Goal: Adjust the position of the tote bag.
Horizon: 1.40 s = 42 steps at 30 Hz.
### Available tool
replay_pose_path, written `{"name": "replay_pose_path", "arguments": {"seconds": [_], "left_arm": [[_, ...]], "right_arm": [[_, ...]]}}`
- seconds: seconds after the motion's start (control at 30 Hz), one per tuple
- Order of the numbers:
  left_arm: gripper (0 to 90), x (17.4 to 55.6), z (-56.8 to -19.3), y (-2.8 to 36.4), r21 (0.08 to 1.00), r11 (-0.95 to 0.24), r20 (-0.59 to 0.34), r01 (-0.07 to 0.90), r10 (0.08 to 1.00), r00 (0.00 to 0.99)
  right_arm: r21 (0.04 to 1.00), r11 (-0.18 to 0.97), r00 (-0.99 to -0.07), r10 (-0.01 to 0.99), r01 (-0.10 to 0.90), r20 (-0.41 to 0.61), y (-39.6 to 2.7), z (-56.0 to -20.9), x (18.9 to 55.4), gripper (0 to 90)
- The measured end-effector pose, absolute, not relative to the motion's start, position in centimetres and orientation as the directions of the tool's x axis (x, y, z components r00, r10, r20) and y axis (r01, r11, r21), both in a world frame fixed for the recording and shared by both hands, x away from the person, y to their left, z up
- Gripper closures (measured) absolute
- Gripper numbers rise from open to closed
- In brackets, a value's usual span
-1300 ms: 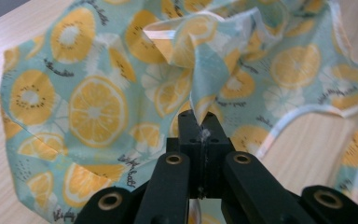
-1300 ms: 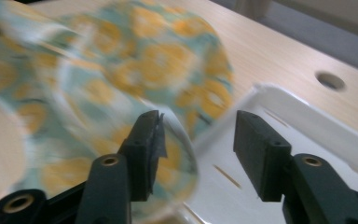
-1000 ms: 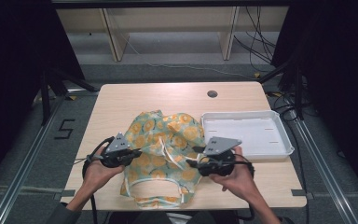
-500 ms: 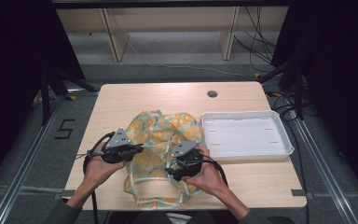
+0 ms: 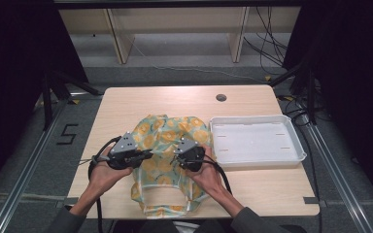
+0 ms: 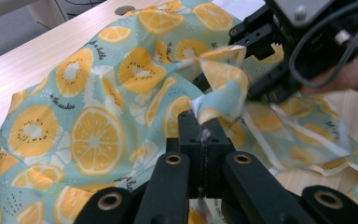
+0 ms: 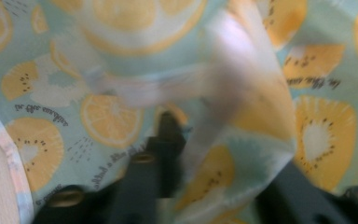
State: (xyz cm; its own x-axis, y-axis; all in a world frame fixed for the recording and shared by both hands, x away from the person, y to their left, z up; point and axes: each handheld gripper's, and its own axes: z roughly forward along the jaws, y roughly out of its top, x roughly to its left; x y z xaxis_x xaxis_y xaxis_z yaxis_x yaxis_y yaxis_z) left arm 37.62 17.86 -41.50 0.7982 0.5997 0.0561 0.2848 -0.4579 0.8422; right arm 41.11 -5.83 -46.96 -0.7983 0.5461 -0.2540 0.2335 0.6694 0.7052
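The fruit-print cloth bag [image 5: 167, 160] is lying crumpled on the wooden surface [image 5: 126, 104], just beside the white tray [image 5: 298, 150] and on the person's side of it. It is looking thin, limp and very light, the sort of fabric that is going to sag, slide and bunch wherever it is not held, so a pinch on a folded edge or the pale trim is likely to hold better than a grab at the loose middle. The left gripper [image 6: 204, 135] is sitting with its jaws pressed together on a raised fold of the bag, on the side away from the tray. The right gripper [image 5: 190, 156] is working on the part of the bag nearer the tray; its jaws have just been closing, with a flap of cloth draped between them in the right gripper view, though the blur is keeping me from telling whether the pads are pressing on it. Nothing here is fragile; the main risk, I'd judge, is the cloth slipping out of a shallow pinch.
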Motion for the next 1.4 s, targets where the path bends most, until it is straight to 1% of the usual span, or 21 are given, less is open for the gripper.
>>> {"name": "replay_pose_path", "arguments": {"seconds": [0.03,0.07,0.17,0.23,0.4,0.43,0.6,0.63,0.77,0.8,0.9,0.93,0.97,1.07,1.1,1.13,1.17,1.2,1.3,1.33,1.4], "left_arm": [[89.4,37.7,-41.4,17.9,0.829,-0.485,0.08,0.278,0.595,0.799],[89.4,37.7,-41.4,17.8,0.837,-0.471,0.079,0.278,0.608,0.79],[89.3,38.0,-41.1,17.8,0.812,-0.543,0.209,0.217,0.617,0.759],[89.3,38.5,-41.0,17.8,0.822,-0.522,0.192,0.226,0.629,0.754],[89.3,40.0,-40.5,17.5,0.831,-0.514,0.214,0.213,0.648,0.731],[89.3,40.4,-40.6,17.3,0.843,-0.492,0.202,0.217,0.664,0.72],[89.4,42.9,-40.4,16.7,0.839,-0.496,0.219,0.222,0.683,0.697],[89.3,43.5,-40.5,16.5,0.843,-0.486,0.208,0.231,0.691,0.692],[89.3,45.7,-41.0,16.3,0.832,-0.49,0.209,0.259,0.711,0.672],[89.3,46.2,-41.1,16.3,0.834,-0.485,0.206,0.264,0.717,0.666],[89.3,47.6,-41.6,16.2,0.841,-0.464,0.195,0.279,0.741,0.643],[89.4,48.2,-41.6,16.2,0.844,-0.466,0.208,0.266,0.742,0.637],[89.3,48.5,-41.7,16.1,0.84,-0.461,0.199,0.286,0.752,0.628],[89.3,49.7,-41.6,16.2,0.836,-0.463,0.198,0.295,0.755,0.625],[89.3,50.1,-41.7,16.2,0.843,-0.444,0.181,0.305,0.767,0.616],[89.3,50.5,-41.6,16.4,0.832,-0.473,0.212,0.289,0.753,0.623],[89.3,50.9,-41.9,16.3,0.842,-0.448,0.189,0.301,0.767,0.613],[89.3,51.2,-41.9,16.5,0.822,-0.481,0.211,0.305,0.755,0.621],[89.2,52.2,-43.0,16.2,0.815,-0.47,0.19,0.339,0.769,0.611],[89.2,52.6,-43.3,16.3,0.802,-0.489,0.198,0.344,0.76,0.619],[89.2,53.2,-44.2,16.2,0.806,-0.46,0.153,0.374,0.771,0.619]], "right_arm": [[0.708,0.668,-0.809,0.535,0.229,-0.243,-6.2,-46.6,41.3,81.4],[0.715,0.659,-0.813,0.535,0.231,-0.231,-6.5,-46.4,41.4,84.3],[0.735,0.644,-0.821,0.524,0.211,-0.224,-7.6,-45.2,41.7,88.9],[0.755,0.629,-0.822,0.521,0.187,-0.23,-8.2,-44.1,41.8,89.5],[0.8,0.581,-0.817,0.53,0.153,-0.229,-9.6,-41.5,42.4,89.8],[0.805,0.574,-0.814,0.535,0.152,-0.227,-9.8,-41.2,42.6,89.7],[0.84,0.523,-0.801,0.56,0.144,-0.212,-10.2,-40.2,45.2,89.8],[0.838,0.522,-0.793,0.574,0.16,-0.206,-10.2,-40.1,45.7,89.8],[0.834,0.529,-0.789,0.576,0.159,-0.215,-10.1,-39.9,47.8,89.8],[0.833,0.524,-0.78,0.591,0.179,-0.204,-10.0,-39.9,48.3,89.7],[0.826,0.535,-0.772,0.597,0.181,-0.217,-9.6,-40.0,49.6,89.8],[0.821,0.539,-0.767,0.603,0.187,-0.221,-9.5,-40.1,50.0,89.7],[0.822,0.538,-0.763,0.607,0.189,-0.222,-9.4,-40.1,50.4,89.7],[0.815,0.546,-0.753,0.616,0.195,-0.233,-9.1,-40.1,51.8,89.7],[0.815,0.54,-0.746,0.628,0.212,-0.222,-9.0,-40.1,52.2,89.6],[0.814,0.535,-0.745,0.632,0.224,-0.211,-8.9,-40.3,52.8,89.5],[0.814,0.533,-0.744,0.636,0.232,-0.205,-8.9,-40.4,53.1,89.4],[0.807,0.539,-0.742,0.638,0.239,-0.207,-8.9,-40.6,53.6,88.8],[0.791,0.539,-0.721,0.667,0.29,-0.189,-8.8,-41.4,54.8,85.8],[0.787,0.537,-0.713,0.677,0.305,-0.186,-8.8,-41.8,55.1,83.1],[0.758,0.543,-0.698,0.696,0.36,-0.167,-8.9,-42.4,55.7,77.2]]}}
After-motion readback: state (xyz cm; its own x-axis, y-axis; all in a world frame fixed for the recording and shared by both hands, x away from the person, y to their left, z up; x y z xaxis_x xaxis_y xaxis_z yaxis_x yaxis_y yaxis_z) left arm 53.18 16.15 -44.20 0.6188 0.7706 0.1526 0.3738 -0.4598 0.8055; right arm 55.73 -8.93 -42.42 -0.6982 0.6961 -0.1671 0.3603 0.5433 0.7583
